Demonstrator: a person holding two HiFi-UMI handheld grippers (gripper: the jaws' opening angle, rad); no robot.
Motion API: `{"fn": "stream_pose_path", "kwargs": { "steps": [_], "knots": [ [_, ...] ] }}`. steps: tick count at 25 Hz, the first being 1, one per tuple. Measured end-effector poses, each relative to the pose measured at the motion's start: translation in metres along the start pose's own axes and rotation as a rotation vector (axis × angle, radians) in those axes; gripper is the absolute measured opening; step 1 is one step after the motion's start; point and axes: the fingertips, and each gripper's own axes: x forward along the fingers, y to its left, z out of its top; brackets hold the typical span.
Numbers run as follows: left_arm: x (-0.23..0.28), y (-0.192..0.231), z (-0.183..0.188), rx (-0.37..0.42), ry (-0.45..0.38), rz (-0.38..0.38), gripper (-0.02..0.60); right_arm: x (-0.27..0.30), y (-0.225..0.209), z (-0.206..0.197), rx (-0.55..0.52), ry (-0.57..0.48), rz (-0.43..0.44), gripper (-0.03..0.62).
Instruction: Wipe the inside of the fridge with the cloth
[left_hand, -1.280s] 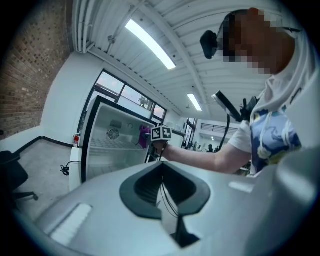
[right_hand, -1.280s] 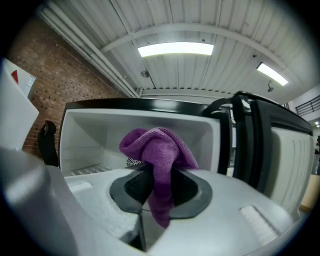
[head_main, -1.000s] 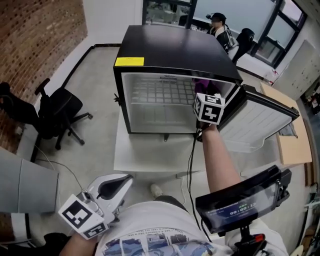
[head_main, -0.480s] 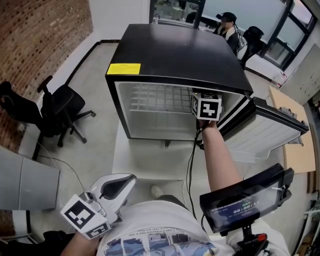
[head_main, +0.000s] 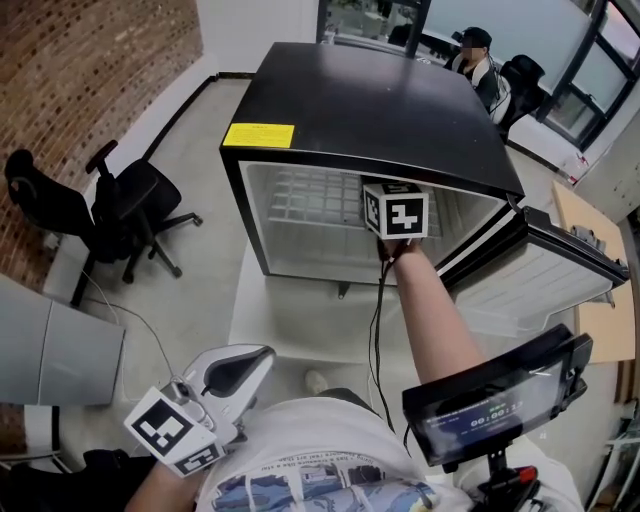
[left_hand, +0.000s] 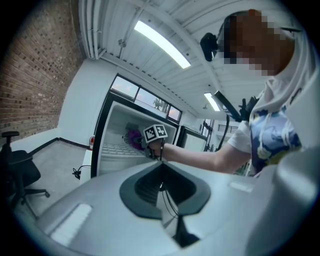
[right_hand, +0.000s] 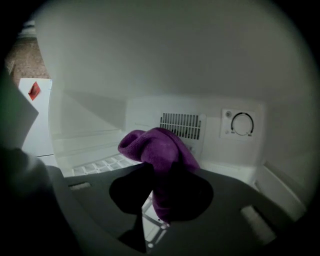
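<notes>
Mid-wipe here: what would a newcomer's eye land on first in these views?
The purple cloth, bunched in the right gripper's jaws, stands out against the white fridge interior, in front of the back-wall vent and thermostat dial. In the head view, the black mini fridge with its yellow label sits centre, its door swung open to the right.

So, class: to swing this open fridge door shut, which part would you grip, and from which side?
Grip the fridge door at its free edge, farthest from the hinge, coming from the person's right. It stands wide open, white inside facing forward, so that edge is exposed and probably gives the easiest swing.
</notes>
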Motion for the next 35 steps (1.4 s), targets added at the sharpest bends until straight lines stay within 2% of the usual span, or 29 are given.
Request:
{"fn": "stream_pose_path", "kwargs": {
  "steps": [10,18,22,27,35],
  "knots": [
    [-0.025,0.012,-0.006,-0.022,-0.011,0.112,0.006,0.033,0.086,0.023,-0.007,-0.008,0.182,0.08],
    [-0.053,0.018,-0.011,-0.039,-0.015,0.201,0.006,0.048,0.132,0.034,0.07,-0.025,0.269,0.08],
    [-0.059,0.015,-0.012,-0.036,-0.011,0.209,0.006,0.045,0.133,0.034,0.077,-0.035,0.261,0.08],
    [-0.055,0.007,-0.011,-0.018,-0.008,0.175,0.006,0.028,0.118,0.036,0.054,-0.067,0.224,0.08],
    [-0.032,-0.009,-0.009,0.005,0.007,0.075,0.006,-0.018,0.044,0.04,0.043,-0.118,0.079,0.08]
  ]
}}
